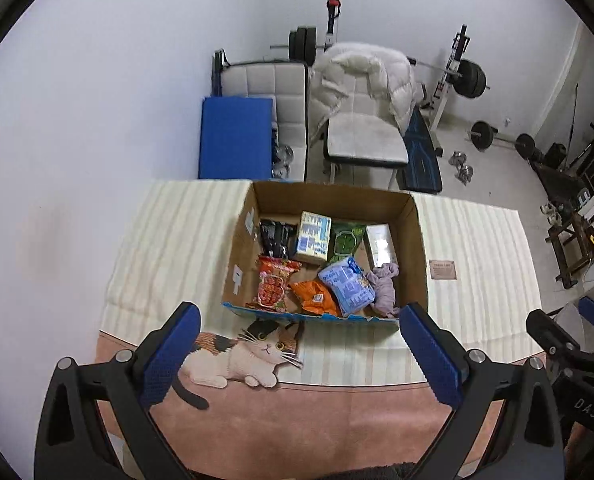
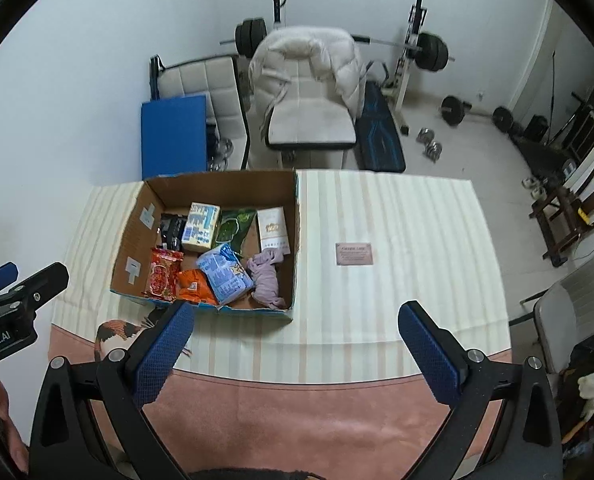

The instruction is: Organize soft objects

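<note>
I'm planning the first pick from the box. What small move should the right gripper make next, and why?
Probably move the right gripper forward and down toward the purple cloth in the cardboard box. Both grippers are open and empty above the table, and the cloth lies in the box's near right corner, closest to it.

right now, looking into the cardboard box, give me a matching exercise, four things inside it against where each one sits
Things:
1. crumpled lavender cloth
2. red printed snack packet
3. white flat carton
4. black bundle

Places in the brown cardboard box:
A. far left corner
B. near right corner
C. near left corner
D. far right corner

Pairs: 1-B, 2-C, 3-D, 4-A

Both the left gripper and right gripper hang open, short of the box.
</note>
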Available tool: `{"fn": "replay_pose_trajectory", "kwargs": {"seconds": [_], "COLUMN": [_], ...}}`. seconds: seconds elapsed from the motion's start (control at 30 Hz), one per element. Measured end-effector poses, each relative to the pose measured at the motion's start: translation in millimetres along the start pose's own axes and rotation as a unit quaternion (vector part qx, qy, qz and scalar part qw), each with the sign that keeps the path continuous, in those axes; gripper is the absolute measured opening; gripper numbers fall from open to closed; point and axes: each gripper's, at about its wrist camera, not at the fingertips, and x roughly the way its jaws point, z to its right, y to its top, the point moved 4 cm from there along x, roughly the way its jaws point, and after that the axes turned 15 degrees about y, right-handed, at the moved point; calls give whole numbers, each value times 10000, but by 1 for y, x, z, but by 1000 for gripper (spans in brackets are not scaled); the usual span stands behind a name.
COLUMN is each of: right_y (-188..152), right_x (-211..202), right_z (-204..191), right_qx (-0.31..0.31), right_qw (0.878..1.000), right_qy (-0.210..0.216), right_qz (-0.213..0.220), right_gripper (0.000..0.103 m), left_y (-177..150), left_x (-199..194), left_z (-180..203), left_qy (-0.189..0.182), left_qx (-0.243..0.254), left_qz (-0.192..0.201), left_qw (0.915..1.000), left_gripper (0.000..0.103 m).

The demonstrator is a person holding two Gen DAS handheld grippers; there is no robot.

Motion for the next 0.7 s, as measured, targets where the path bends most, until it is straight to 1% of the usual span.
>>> {"fn": "replay_pose_trajectory", "kwargs": {"seconds": [0.17, 0.33, 0.47, 0.7], "right_y": [-1, -2, -3, -6], "right_x": [-44, -74, -88, -95], "right_z": [-13, -22, -24, -20], "right_qx": [-136, -198, -198, -149], "right_qw": [9993, 9980, 9976, 9974], "right_qy": [-15, -15, -32, -88], "right_qz": [351, 592, 664, 703], "right_gripper": [103, 103, 103, 103], "left_y": [-3, -6, -8, -12], "left_x": [-31, -50, -56, -63], "left_z": [-8, -9, -8, -4], "left_qy": [-37, -85, -108, -161], "left_qx": [-56, -63, -69, -26], "left_qz": [262, 410, 450, 445], "left_qw": [9996, 9991, 9989, 9989], "left_gripper": [102, 102, 102, 102]}}
